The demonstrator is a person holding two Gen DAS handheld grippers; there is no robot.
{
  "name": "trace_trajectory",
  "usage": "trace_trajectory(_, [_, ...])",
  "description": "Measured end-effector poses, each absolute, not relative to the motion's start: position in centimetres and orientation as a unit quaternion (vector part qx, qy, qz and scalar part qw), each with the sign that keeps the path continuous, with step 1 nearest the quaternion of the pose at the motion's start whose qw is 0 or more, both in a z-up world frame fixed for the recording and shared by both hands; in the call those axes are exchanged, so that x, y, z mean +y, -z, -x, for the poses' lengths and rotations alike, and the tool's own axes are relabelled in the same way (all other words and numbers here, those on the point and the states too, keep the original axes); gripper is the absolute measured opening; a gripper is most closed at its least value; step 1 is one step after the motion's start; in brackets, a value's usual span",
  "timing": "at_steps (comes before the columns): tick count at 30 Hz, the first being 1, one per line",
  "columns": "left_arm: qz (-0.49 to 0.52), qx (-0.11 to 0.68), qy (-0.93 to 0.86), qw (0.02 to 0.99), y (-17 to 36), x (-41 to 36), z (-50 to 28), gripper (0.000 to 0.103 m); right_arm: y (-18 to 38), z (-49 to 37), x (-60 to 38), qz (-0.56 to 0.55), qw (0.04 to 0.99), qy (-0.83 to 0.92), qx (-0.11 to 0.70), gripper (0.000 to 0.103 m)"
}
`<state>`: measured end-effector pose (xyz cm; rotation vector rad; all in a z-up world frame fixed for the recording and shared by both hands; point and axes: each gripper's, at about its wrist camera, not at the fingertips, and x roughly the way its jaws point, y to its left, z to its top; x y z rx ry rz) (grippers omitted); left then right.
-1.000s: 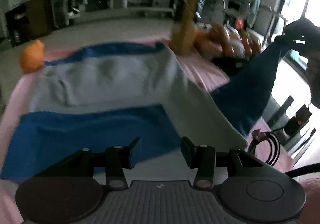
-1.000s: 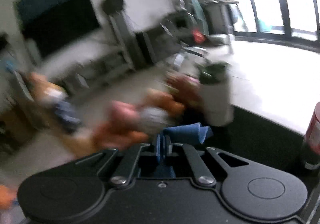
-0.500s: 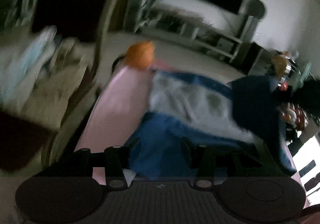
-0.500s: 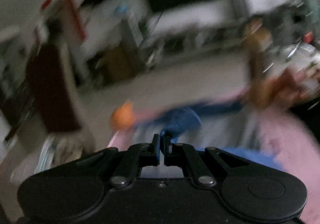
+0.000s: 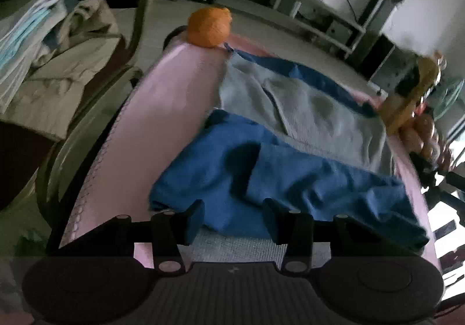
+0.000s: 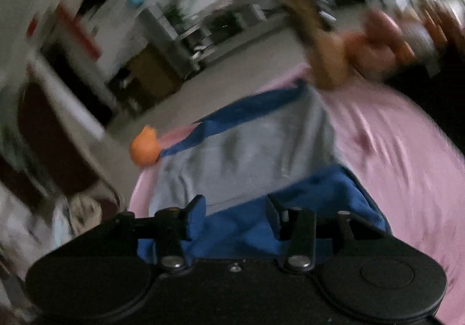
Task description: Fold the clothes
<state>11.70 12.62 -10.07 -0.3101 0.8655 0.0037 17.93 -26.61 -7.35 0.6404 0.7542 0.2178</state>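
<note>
Blue garment (image 5: 279, 177) fold lies between pink cloth (image 5: 174, 98) edges.

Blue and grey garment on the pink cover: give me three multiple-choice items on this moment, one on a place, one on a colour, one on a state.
1. Where does the orange ball sit?
A. at the far corner of the pink cover, beside the garment's edge
B. between the left gripper's fingers
C. on the pile of clothes at the left

2. What colour is the sleeve folded across the garment nearest the grippers?
A. grey
B. blue
C. orange

3. How does the right gripper stand?
A. clamped on the ball
B. clamped on a raised sleeve
C. jaws apart over the blue cloth, gripping nothing

Answers: 1 A, the ball lies at the cover's far corner. 2 B, the near fold is blue. 3 C, the fingers stand apart, opening, with the cloth lying below.
</note>
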Motion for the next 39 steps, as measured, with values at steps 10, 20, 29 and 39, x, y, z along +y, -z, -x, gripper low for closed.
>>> trace_trajectory(10, [0.117, 0.454, 0.015, 0.883, 12.5, 9.9, -20.4, 0.052, 11.6, -19.2, -31.1, -0.383, 0.829, -0.045, 0.406, 0.061])
trace_trajectory(20, [0.071, 0.456, 0.022, 0.887, 14.6, 7.7, -21.6, 0.035, 12.8, -19.1, -30.6, -0.317, 0.841, 0.054, 0.435, 0.013])
trace_trajectory(29, [-0.020, 0.385, -0.016, 0.922, 12.4, 5.2, -19.0, 0.006, 14.9, -20.9, -26.9, -0.153, 0.827, 0.065, 0.536, 0.013])
trace_trajectory(39, [0.001, 0.421, -0.078, 0.904, 12.7, 7.7, -18.1, 0.039, 13.8, -20.0, -27.0, -0.188, 0.841, 0.019, 0.507, 0.046])
